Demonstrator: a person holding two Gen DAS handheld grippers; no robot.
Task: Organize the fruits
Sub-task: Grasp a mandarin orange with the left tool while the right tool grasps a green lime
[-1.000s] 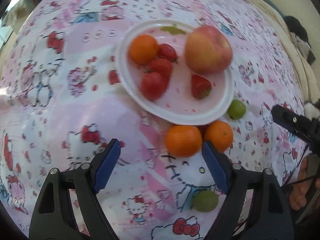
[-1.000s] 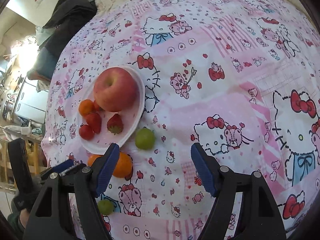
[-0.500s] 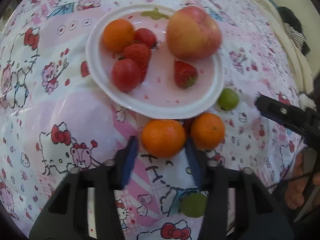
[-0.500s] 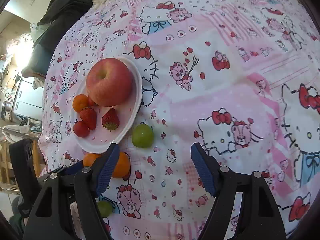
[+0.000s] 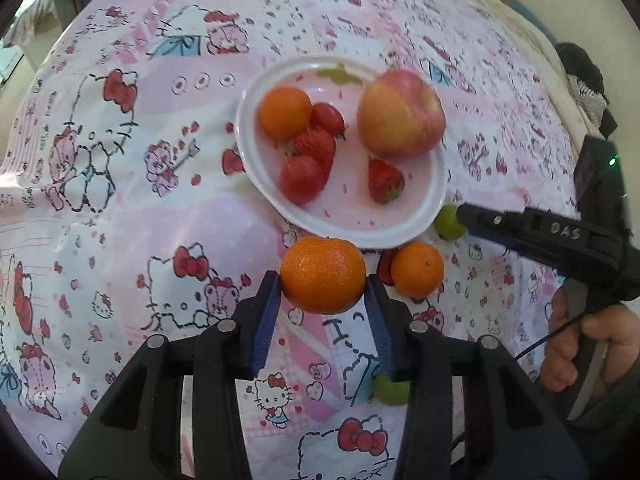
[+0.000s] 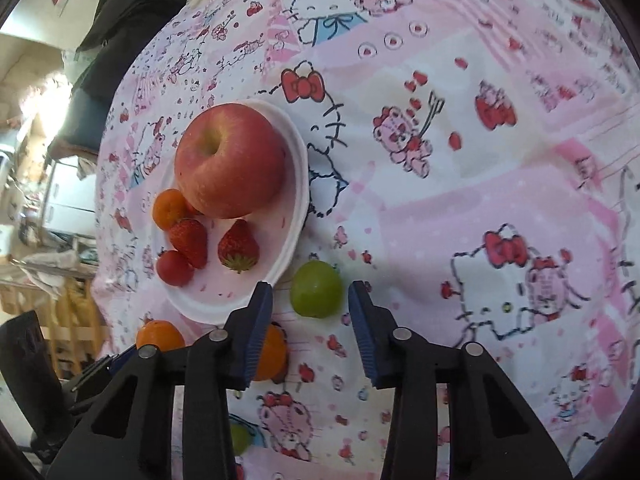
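Observation:
A white plate (image 5: 400,227) holds a big apple (image 5: 400,114), a small orange (image 5: 285,112), two strawberries and two small red fruits. My left gripper (image 5: 322,286) is shut on an orange (image 5: 322,274) and holds it just in front of the plate. A second orange (image 5: 417,269) lies to its right. My right gripper (image 6: 310,300) is open around a green grape (image 6: 317,289) beside the plate (image 6: 298,184), its pads a little apart from it. In the left wrist view that grape (image 5: 447,222) is partly hidden behind my right gripper.
Another green grape (image 5: 390,390) lies on the patterned pink cloth (image 5: 120,200) under my left gripper's right finger. Dark clothing (image 6: 120,32) and furniture stand beyond the table's far edge (image 6: 132,92).
My left gripper has shut on the orange and lifted it off the cloth. My right gripper has moved in around the green grape and narrowed its opening.

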